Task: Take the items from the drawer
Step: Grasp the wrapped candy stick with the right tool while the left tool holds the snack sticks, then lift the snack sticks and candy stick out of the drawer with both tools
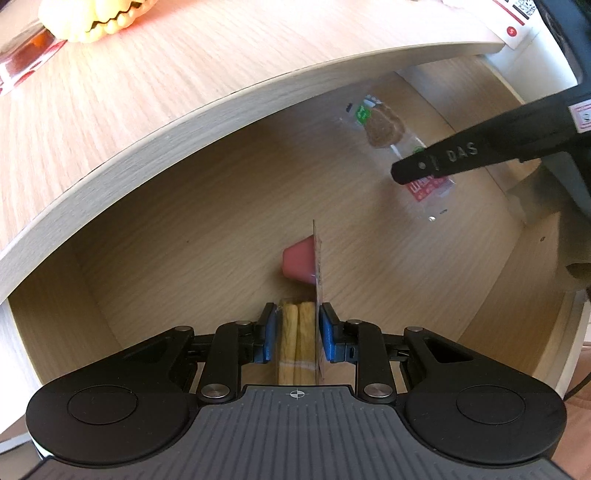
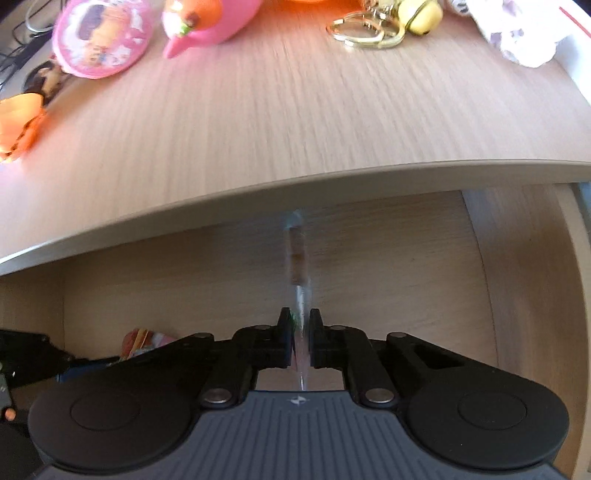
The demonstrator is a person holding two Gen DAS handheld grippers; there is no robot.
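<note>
The wooden drawer stands pulled out under the desk top. My left gripper is shut on a snack pack seen edge on, with biscuit sticks and a pink dip cup, above the drawer floor. To the right, one black finger of my right gripper pinches a clear biscuit packet. In the right wrist view my right gripper is shut on that clear packet, which hangs edge on before the desk edge. The snack pack shows at lower left.
On the desk top lie a pink round case, a pink toy, a gold keyring, an orange item and crumpled white wrapping. A yellow toy sits at the far left.
</note>
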